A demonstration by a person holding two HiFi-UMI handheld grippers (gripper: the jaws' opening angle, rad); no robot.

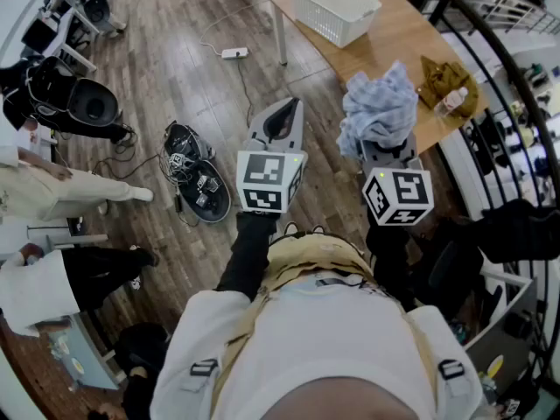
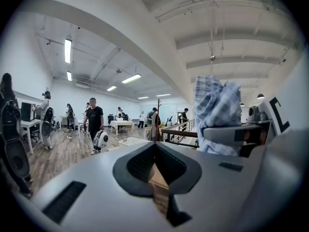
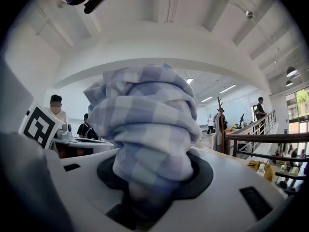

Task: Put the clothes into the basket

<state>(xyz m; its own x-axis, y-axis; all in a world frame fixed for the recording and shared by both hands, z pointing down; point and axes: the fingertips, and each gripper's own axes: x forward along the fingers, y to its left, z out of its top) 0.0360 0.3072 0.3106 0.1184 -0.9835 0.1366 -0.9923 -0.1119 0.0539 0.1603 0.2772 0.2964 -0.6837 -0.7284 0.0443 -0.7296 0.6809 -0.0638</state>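
Observation:
My right gripper is shut on a bunched blue-and-white checked cloth, held up in the air over the near end of the wooden table. In the right gripper view the checked cloth fills the middle and hides the right gripper's jaw tips. The white basket stands at the far end of the table, well ahead of both grippers. My left gripper hangs beside the right one over the floor; its jaws stand together with nothing between them. An olive cloth lies on the table's right edge.
A small bottle lies by the olive cloth. A black railing curves past the table's right side. On the floor are a power strip and dark equipment with cables. People stand at the left.

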